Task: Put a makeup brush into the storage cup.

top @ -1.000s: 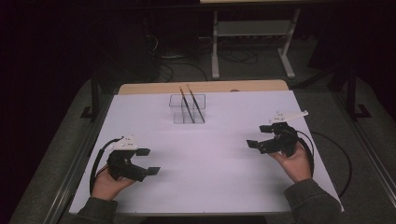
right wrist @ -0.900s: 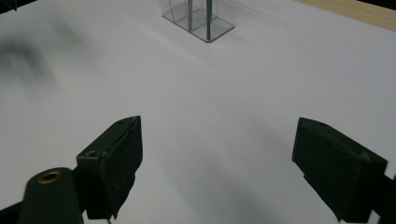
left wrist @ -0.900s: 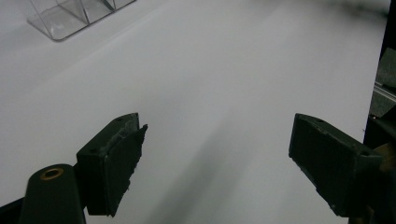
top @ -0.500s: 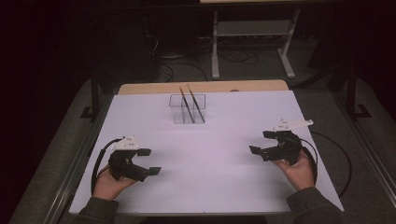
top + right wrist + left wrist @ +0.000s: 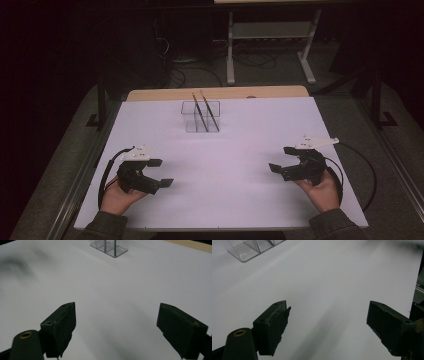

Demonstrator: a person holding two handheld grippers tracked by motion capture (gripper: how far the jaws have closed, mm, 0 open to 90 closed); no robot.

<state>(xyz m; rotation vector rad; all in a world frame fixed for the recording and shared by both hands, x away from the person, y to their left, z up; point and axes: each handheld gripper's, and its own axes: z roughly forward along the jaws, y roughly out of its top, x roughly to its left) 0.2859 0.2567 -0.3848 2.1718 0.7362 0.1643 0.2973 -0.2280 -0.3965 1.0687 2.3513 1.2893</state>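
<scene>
In clear holder, two sticks.

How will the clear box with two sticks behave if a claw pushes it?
The clear box looks thin-walled and light, so it would probably slide easily on the smooth white table. The two sticks lean tilted and rise above its rim, so they might shift or tip it.

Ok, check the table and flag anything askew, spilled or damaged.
Nothing stands out. The clear container stands upright near the table's far edge, two sticks leaning inside it. The left claw and right claw hover open and empty over bare white surface.
</scene>
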